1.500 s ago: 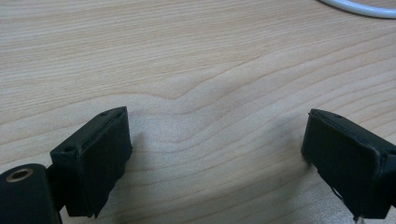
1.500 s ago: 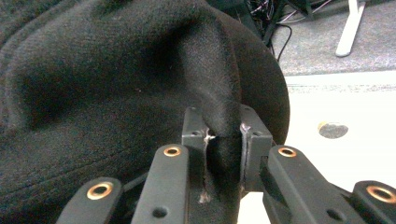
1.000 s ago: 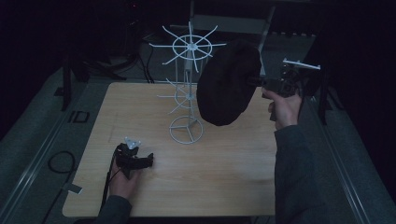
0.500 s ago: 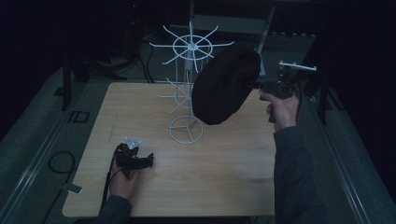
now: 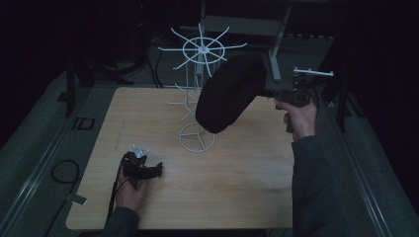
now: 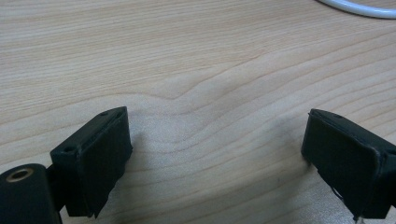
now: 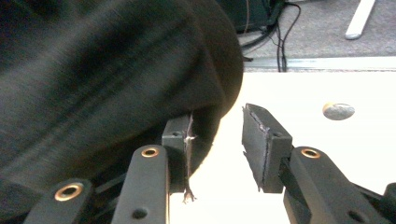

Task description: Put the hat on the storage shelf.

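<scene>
A black knit hat point(image 5: 227, 94) hangs in the air against the upper arms of the white wire rack point(image 5: 202, 49), whose ring base point(image 5: 197, 140) stands on the wooden table point(image 5: 237, 173). My right gripper point(image 5: 277, 94) is at the hat's right edge. In the right gripper view its jaws stand apart and bright table shows between them. The hat point(image 7: 102, 70) lies against the inner pad of one jaw, so the right gripper point(image 7: 217, 119) is open. My left gripper point(image 5: 148, 170) rests low on the table at the front left, and the left gripper point(image 6: 215, 135) is open around bare wood.
A small round silver disc point(image 7: 338, 110) lies on the table beyond the right jaws. A curve of the rack's white base point(image 6: 359, 7) shows ahead of the left jaws. Dark floor, cables and a metal frame leg point(image 5: 276, 44) surround the table.
The right hand has carried the hat left and upward, onto the rack's upper arms. The left gripper has stayed in place.
</scene>
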The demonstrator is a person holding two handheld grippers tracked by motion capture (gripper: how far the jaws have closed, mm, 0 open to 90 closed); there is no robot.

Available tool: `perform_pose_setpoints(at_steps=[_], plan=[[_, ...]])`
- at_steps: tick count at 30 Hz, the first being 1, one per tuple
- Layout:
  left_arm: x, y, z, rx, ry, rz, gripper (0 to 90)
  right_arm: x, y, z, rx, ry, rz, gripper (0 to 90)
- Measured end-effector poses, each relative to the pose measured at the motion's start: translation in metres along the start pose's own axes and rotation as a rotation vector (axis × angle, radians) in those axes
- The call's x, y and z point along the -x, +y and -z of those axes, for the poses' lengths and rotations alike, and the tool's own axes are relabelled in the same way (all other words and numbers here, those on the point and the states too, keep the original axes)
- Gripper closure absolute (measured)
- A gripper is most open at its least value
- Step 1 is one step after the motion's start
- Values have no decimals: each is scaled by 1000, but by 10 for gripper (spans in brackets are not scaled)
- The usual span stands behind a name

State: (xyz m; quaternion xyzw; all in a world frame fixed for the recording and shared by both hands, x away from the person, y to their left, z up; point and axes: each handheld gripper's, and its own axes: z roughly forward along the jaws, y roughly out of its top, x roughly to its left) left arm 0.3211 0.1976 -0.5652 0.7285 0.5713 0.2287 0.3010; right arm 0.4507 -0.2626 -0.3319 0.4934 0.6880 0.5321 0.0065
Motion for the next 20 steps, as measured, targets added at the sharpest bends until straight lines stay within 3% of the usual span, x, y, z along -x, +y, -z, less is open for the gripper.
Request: perform_pose_setpoints(at_steps=[20], plan=[[0, 0, 0, 0, 0, -1, 88, 16, -17, -5, -45, -64, 0, 631]])
